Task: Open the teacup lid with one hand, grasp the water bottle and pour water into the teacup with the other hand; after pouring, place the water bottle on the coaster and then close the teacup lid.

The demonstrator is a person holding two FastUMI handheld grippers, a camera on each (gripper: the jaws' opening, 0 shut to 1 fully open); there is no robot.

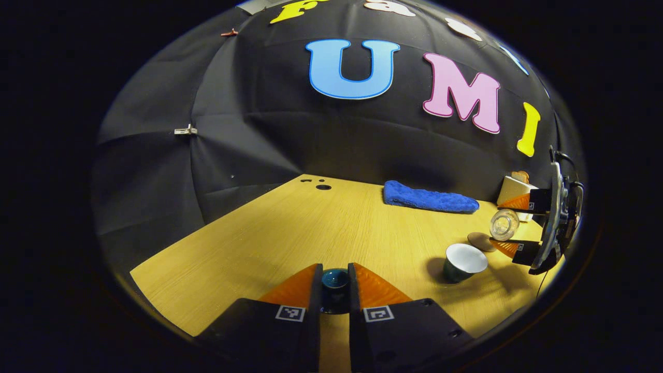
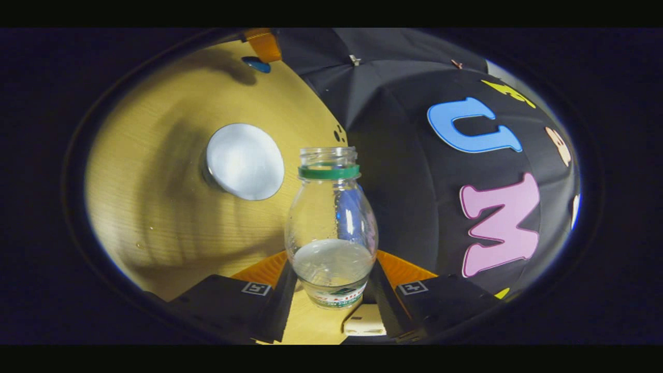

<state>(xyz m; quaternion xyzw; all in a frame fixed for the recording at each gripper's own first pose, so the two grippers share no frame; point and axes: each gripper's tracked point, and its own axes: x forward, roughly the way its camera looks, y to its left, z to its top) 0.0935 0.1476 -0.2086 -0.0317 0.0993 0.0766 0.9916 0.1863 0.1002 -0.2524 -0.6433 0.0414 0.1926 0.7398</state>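
Left gripper view: the left hand-held gripper pinches the teacup lid above the desk; the open teacup stands near the coaster.

Right gripper view: the right hand-held gripper clamps the tilted water bottle beside the teacup. Pouring seems in hand; next, tip the mouth over the cup.

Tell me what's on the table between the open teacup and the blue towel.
Bare wood. In the left gripper view, nothing lies between the teacup and the blue towel; the coaster sits off to the cup's right.
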